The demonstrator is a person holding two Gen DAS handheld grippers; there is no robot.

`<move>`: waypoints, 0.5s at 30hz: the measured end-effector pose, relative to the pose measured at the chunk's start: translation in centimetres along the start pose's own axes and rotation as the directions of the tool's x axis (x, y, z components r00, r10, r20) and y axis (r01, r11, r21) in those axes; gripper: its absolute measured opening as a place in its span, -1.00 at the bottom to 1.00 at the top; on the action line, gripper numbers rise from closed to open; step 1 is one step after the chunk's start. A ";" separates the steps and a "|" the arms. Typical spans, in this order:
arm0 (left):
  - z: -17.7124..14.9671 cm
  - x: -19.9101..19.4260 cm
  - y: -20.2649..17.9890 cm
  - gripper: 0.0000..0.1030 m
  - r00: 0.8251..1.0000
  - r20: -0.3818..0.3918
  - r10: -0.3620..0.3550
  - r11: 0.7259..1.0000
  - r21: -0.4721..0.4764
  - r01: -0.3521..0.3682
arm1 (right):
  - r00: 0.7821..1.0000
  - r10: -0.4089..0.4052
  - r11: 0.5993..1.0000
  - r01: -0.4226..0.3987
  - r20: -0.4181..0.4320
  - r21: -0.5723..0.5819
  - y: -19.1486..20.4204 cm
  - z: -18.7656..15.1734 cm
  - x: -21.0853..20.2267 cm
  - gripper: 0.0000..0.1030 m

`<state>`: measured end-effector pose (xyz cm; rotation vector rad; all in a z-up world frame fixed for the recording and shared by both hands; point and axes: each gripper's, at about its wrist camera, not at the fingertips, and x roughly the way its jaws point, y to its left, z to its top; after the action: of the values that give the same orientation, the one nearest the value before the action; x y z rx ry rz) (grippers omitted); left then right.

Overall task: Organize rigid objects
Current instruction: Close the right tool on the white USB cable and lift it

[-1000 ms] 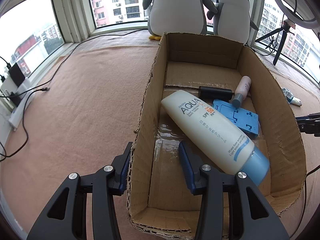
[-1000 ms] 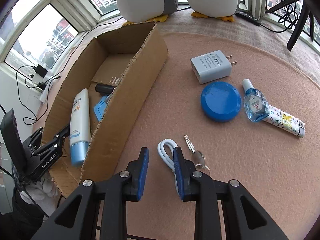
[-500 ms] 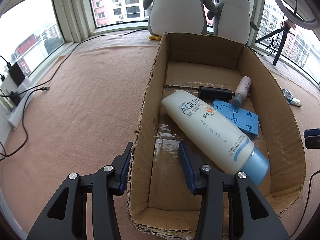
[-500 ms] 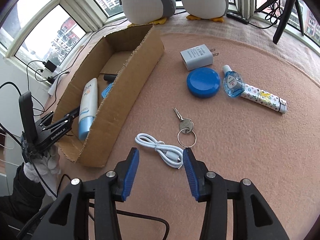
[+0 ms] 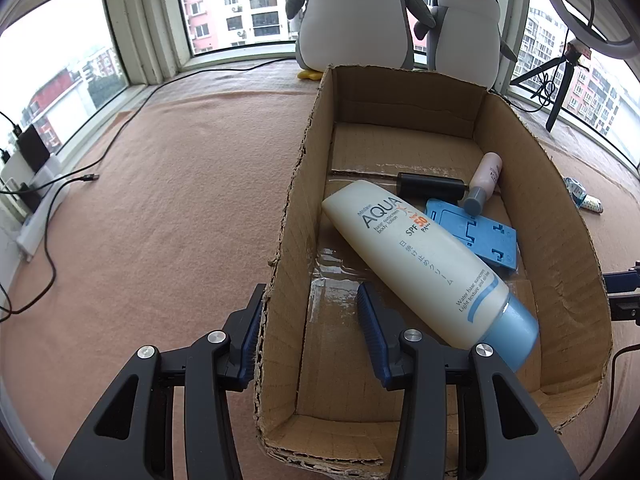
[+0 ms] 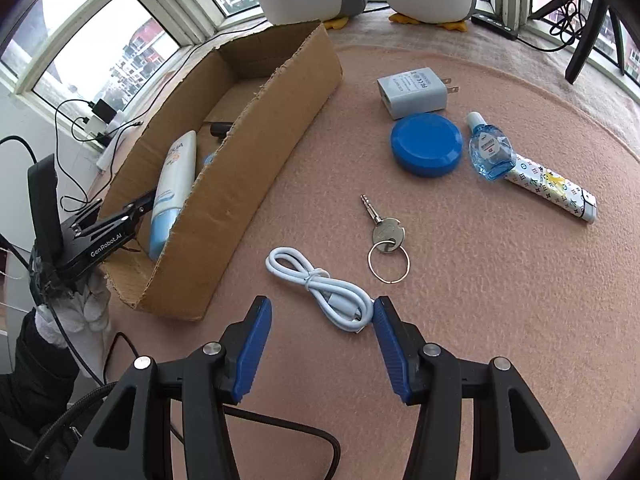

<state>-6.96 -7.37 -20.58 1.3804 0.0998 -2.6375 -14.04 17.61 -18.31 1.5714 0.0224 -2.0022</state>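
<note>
Right claw (image 6: 322,336) open over pink felt tabletop (image 6: 480,300), windows (image 6: 100,56) behind.

Two plush penguins (image 5: 356,12) by the windows (image 5: 236,4) (tripod (image 5: 560,80) nearby).

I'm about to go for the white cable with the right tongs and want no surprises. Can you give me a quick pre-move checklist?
1. Right tongs open: ok, jaws spread wide.
2. Right tongs empty: ok, nothing between the pads.
3. White cable free of neighbours: ok, the key lies apart from it.
4. Cable centred between the jaws: not ok, its end sits against the right pad.
5. Cardboard box steadied: ok, left tongs straddle its left wall.
6. Room in the box: ok, bare floor shows beside the sunscreen tube.
</note>
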 end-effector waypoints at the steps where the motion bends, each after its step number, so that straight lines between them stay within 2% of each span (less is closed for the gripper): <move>1: 0.0 0.0 0.0 -0.17 1.000 0.000 0.000 1.000 0.001 0.000 | 1.000 0.014 1.000 -0.014 -0.006 -0.003 0.3 -0.2 -0.1 -0.05; 3: 0.0 0.0 0.0 -0.17 1.000 0.000 0.000 1.000 0.001 0.000 | 0.999 0.041 0.999 -0.041 -0.020 -0.016 0.8 -0.6 -0.2 -0.05; 8: -0.1 0.0 0.1 -0.17 1.000 0.000 0.001 1.000 0.003 -0.001 | 0.997 -0.070 0.993 0.071 0.012 -0.091 1.8 -0.5 -0.6 -0.05; 11: -0.1 0.0 0.1 -0.17 1.000 0.000 0.003 1.000 0.006 -0.003 | 0.996 -0.091 0.987 0.092 0.014 -0.134 2.4 0.0 -0.3 -0.07; 15: -0.1 0.0 0.1 -0.17 1.000 -0.001 0.002 1.000 0.004 -0.002 | 0.988 -0.155 0.963 0.154 0.015 -0.221 3.8 0.7 0.6 -0.25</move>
<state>-6.86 -7.46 -20.67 1.3819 0.0934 -2.6368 -13.03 14.00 -17.35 1.4670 0.3680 -2.0356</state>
